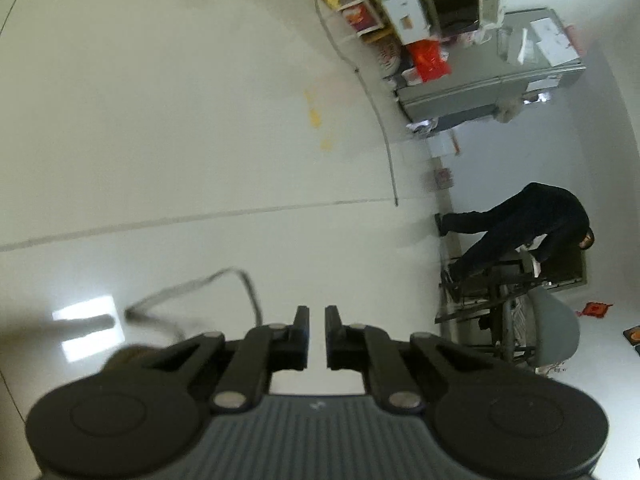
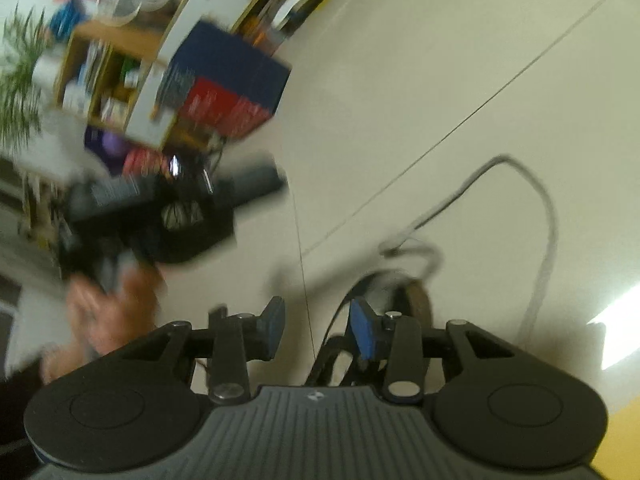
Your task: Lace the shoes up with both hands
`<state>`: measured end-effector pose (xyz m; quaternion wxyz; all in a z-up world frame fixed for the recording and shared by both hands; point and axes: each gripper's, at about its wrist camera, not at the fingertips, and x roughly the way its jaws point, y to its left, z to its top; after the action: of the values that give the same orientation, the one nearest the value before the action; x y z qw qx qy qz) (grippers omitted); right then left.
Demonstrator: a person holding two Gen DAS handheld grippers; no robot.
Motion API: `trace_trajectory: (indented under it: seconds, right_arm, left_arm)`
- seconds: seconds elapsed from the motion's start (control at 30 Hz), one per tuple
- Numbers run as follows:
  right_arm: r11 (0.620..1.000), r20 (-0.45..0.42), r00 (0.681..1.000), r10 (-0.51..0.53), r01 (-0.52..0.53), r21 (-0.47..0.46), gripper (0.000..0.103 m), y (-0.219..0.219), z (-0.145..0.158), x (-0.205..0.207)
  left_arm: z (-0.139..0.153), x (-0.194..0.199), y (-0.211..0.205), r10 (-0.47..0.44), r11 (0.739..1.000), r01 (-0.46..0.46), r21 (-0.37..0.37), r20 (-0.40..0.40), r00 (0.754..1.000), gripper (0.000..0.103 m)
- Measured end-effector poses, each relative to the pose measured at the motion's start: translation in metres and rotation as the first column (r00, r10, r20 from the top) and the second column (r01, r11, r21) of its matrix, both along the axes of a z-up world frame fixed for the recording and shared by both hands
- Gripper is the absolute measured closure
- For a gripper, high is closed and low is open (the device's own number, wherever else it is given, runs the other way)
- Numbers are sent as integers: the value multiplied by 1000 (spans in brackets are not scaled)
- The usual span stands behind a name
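**Observer:** Nearest the left camera, the left hand-held gripper has its jaws almost pressed together; only a thin slit shows, with nothing visibly pinched. A grey lace loops blurred over the pale floor just beyond.

**Colleague:** And the right hand-held gripper?

**Observer:** Spread, blue pads apart, empty. Behind its right finger sits a dark shoe, mostly hidden, with the lace arching above.

**Colleague:** Further off?

**Observer:** A smeared hand and cluttered shelves. Left view shows a person in black.
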<state>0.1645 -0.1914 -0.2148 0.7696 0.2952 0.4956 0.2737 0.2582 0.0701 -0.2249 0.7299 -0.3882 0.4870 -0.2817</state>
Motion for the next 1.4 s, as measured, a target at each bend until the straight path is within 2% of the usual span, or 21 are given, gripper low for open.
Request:
trace_trajectory:
  seconds: [0.1, 0.17, 0.23, 0.3, 0.37, 0.43, 0.53, 0.57, 0.6, 0.73, 0.8, 0.87, 0.97, 1.03, 1.17, 1.3, 1.4]
  right_arm:
    - [988, 35, 998, 57, -51, -147, 62, 21, -6, -4]
    - [976, 34, 997, 75, -66, -206, 62, 28, -11, -8]
    - [977, 15, 998, 67, -62, -205, 62, 28, -15, -11]
    - [982, -13, 999, 44, -46, -185, 64, 25, -22, -11]
    - [986, -39, 999, 18, -24, -163, 64, 22, -29, -9]
    - [996, -90, 995, -41, 34, -79, 64, 15, -42, -6]
    - [992, -153, 981, -120, 124, 20, 65, 15, -53, -5]
    - [990, -154, 979, -135, 140, 28, 77, 16, -55, -4]
    - [988, -160, 977, -141, 150, 43, 100, 15, -57, -3]
    - [961, -237, 955, -179, 221, 164, 100, 10, -70, -3]
    - [923, -300, 930, -212, 291, 251, 100, 2, -76, -7]
    - [870, -363, 905, -223, 352, 345, 98, -6, -84, -10]
    - [820, -402, 890, -215, 388, 421, 97, -12, -88, -10]
    - [809, -404, 893, -200, 383, 446, 97, -13, -87, -9]
    - [813, -397, 902, -168, 355, 462, 96, -8, -86, -3]
    - [813, -397, 905, -152, 343, 470, 95, -8, -85, 2]
    - [815, -396, 906, -149, 339, 470, 95, -11, -85, 4]
  left_arm:
    - [13, -1, 2, -21, 997, 18, 80, 39, 999, 95]
    - [15, -6, 1, -39, 991, 32, 127, 49, 998, 92]
    - [11, -12, 2, -51, 988, 44, 151, 40, 998, 83]
    - [3, -17, 6, -56, 986, 54, 160, 10, 998, 79]
    - [-6, -21, 9, -60, 984, 63, 169, -24, 998, 79]
    - [-12, -26, 12, -63, 982, 71, 175, -49, 997, 79]
    - [-20, -25, 14, -67, 978, 77, 192, -58, 996, 78]
    - [-21, -25, 15, -66, 978, 76, 195, -59, 996, 77]
    - [-22, -25, 16, -64, 978, 74, 196, -61, 996, 76]
    - [-27, -26, 23, -63, 978, 75, 195, -67, 996, 76]
    - [-30, -29, 26, -70, 979, 82, 185, -69, 995, 75]
    - [-33, -36, 30, -87, 984, 96, 152, -69, 994, 73]
    - [-37, -45, 29, -126, 986, 132, 107, -59, 990, 65]
    - [-40, -48, 24, -165, 978, 170, 120, -55, 985, 63]
    - [-44, -55, 3, -242, 951, 240, 192, -14, 970, 62]
    - [-49, -59, -18, -299, 926, 279, 256, 42, 953, 64]
    - [-53, -58, -26, -303, 922, 273, 275, 72, 950, 64]
